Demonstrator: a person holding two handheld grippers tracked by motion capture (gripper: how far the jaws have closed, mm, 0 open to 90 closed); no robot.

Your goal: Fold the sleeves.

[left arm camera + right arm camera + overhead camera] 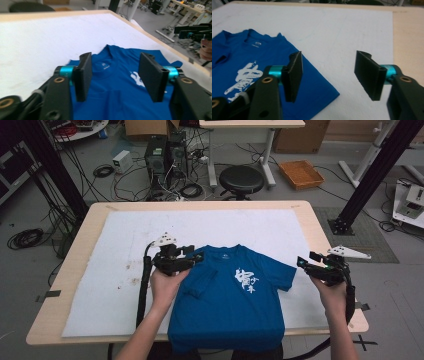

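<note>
A blue T-shirt [235, 310] with a white print [246, 279] lies face up on the white mat [115, 270], collar away from me and hem hanging over the table's front edge. Its left sleeve is folded in over the body; the right sleeve lies flat. My left gripper [196, 254] stands open over the shirt's left shoulder. In the left gripper view it [115, 57] frames the collar [105, 65], and nothing sits between the jaws. My right gripper [305, 259] is open just off the right sleeve; in the right gripper view it [329, 53] hovers above the sleeve's edge [322, 87] and bare mat.
The mat covers most of a wooden table [312, 217]. Beyond the far edge stand a black stool [241, 179], an orange crate [301, 173] and computer towers [162, 152] amid cables. A black frame post [370, 175] rises at the right.
</note>
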